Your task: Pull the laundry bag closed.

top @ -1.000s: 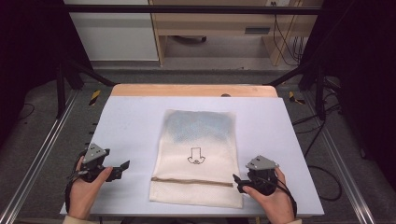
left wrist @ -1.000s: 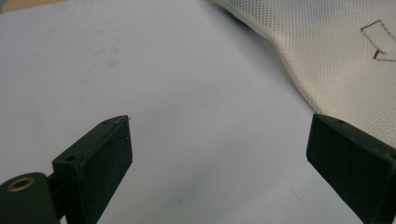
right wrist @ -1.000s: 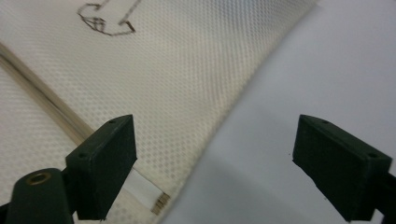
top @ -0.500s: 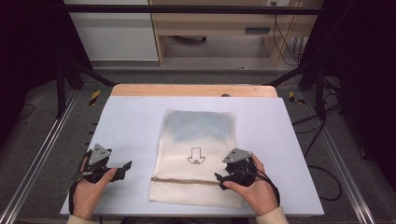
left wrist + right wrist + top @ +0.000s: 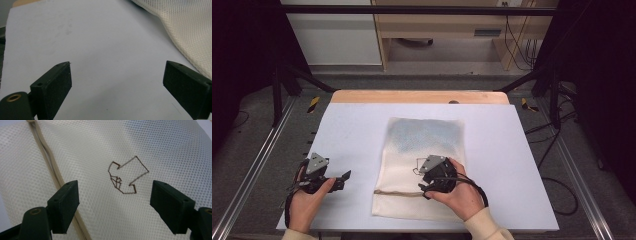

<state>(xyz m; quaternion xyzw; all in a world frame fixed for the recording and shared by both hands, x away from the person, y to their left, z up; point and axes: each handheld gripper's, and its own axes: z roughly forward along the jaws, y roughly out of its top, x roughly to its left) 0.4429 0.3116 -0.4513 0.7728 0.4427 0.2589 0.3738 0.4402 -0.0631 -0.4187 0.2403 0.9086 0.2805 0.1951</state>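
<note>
While the right gripper (image 5: 428, 186) hovers over the cream mesh drawstring bag (image 5: 422, 150), its fingers have just been closing, nothing pinched.
Left gripper (image 5: 117, 82) fingers spread above the white tabletop (image 5: 352, 130).

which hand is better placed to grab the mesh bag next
Right, probably: the right gripper hangs open over the mesh bag. The left gripper sits over bare table.
</note>
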